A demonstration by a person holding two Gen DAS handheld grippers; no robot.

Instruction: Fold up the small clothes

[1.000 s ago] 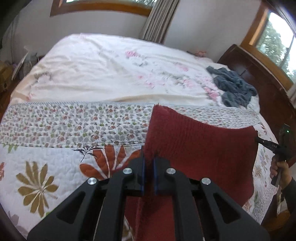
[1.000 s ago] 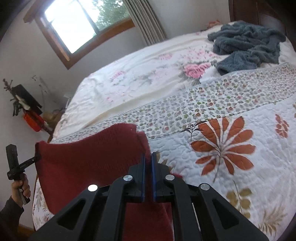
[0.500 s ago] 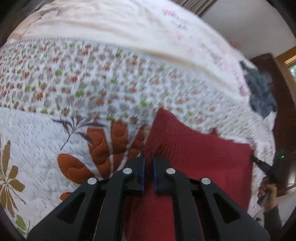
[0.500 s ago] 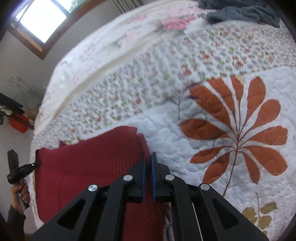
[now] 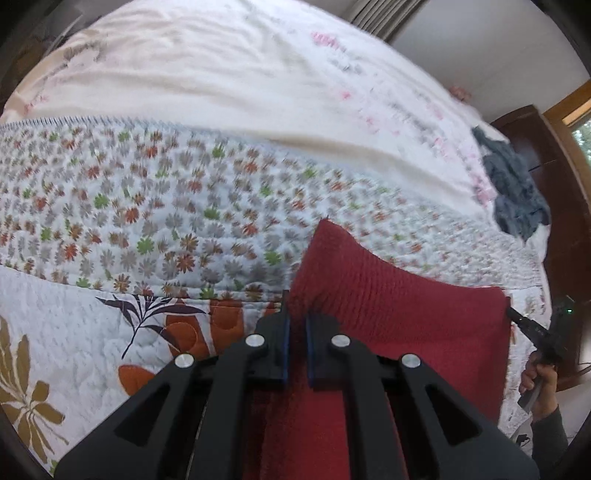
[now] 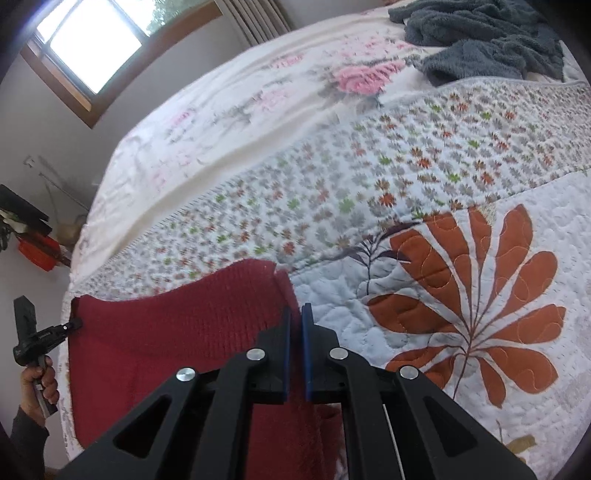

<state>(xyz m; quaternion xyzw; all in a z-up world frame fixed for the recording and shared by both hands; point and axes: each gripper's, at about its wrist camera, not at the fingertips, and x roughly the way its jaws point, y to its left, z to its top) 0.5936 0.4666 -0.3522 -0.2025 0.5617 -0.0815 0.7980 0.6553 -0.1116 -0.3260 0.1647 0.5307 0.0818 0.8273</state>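
Observation:
A dark red knitted cloth (image 5: 399,317) hangs stretched between my two grippers above the flowered quilt (image 5: 110,229). My left gripper (image 5: 297,315) is shut on the cloth's top left corner. In the right wrist view, my right gripper (image 6: 295,312) is shut on the other top corner of the red cloth (image 6: 177,332). Each view also shows the opposite gripper pinching the far corner: the right gripper (image 5: 511,316) and the left gripper (image 6: 75,324), each held by a hand (image 6: 37,380). The cloth's lower part drops out of sight under the grippers.
A crumpled grey towel (image 6: 480,33) lies at the far right of the bed, near the dark wooden headboard (image 5: 546,177). A cream floral sheet (image 5: 221,74) covers the far half. A window (image 6: 96,40) and red items (image 6: 37,251) stand beyond the left bedside.
Both grippers tipped down and moved forward over the quilt, carrying the red cloth stretched between them. Both grips have held throughout.

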